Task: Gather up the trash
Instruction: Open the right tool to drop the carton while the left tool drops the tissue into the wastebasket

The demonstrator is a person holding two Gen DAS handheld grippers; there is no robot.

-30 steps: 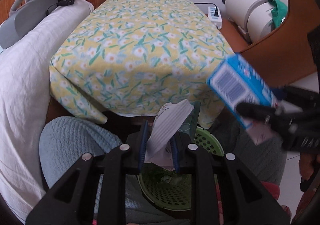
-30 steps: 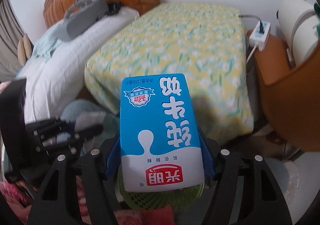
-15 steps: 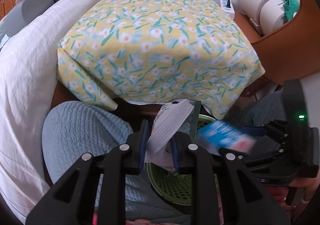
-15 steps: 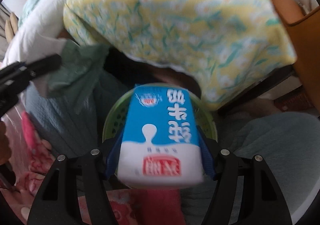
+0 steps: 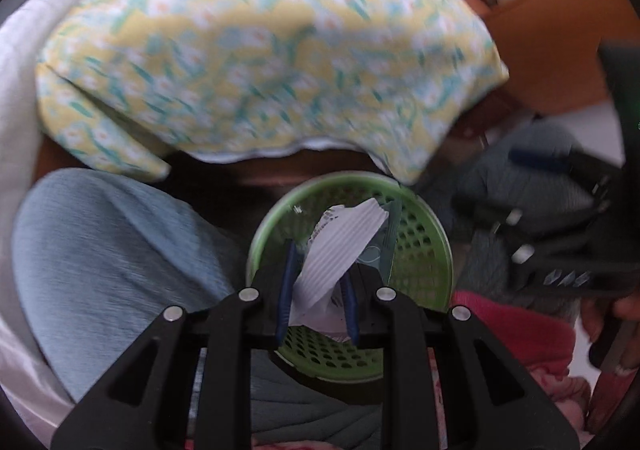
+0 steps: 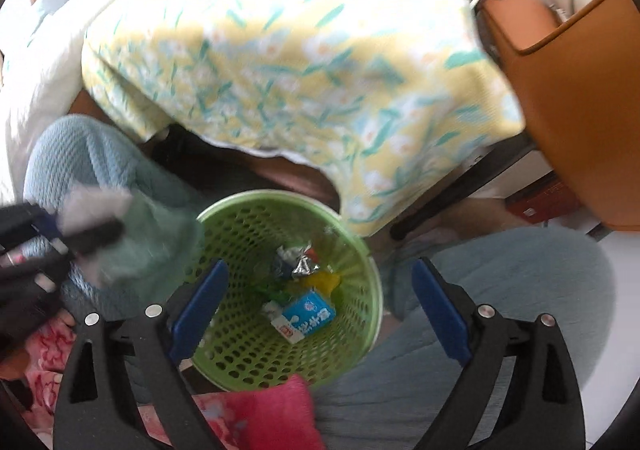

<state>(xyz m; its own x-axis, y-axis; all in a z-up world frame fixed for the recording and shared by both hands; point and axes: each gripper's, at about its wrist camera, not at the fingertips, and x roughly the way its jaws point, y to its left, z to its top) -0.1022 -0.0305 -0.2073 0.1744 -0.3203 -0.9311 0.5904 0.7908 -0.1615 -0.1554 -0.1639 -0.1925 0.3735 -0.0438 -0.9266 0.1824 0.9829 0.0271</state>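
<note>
A: What changed just now?

B: A second ago the right gripper (image 6: 320,314) pinched the milk carton (image 6: 306,316) above the basket (image 6: 248,346). Now its jaws are opening, nothing between them, and the carton lies at the bottom of the basket, straight below the gap between the fingers, among a foil wrapper (image 6: 300,264) and some yellow scrap (image 6: 324,280).

A: So that piece counts as collected?

B: I'd judge so. It rests inside the basket wall, clear of the rim.

A: And the left side?

B: The left gripper (image 5: 318,298) is pressed together on the ribbed paper (image 5: 340,254), same hold as a second ago. What's new is its place: the paper used to hang short of the basket; now it sits over the mouth, the basket (image 5: 420,250) directly beneath and ahead of the fingers.

A: Is a green wrapper in there too?

B: A thin green piece (image 5: 390,238) sticks up just right of the paper; I can't tell whether the pads catch it.

A: What's left?

B: Probably just letting the paper go. From the right wrist view the left gripper shows only as a blur at the basket's left edge, beside the blue cushion (image 6: 80,158).
</note>
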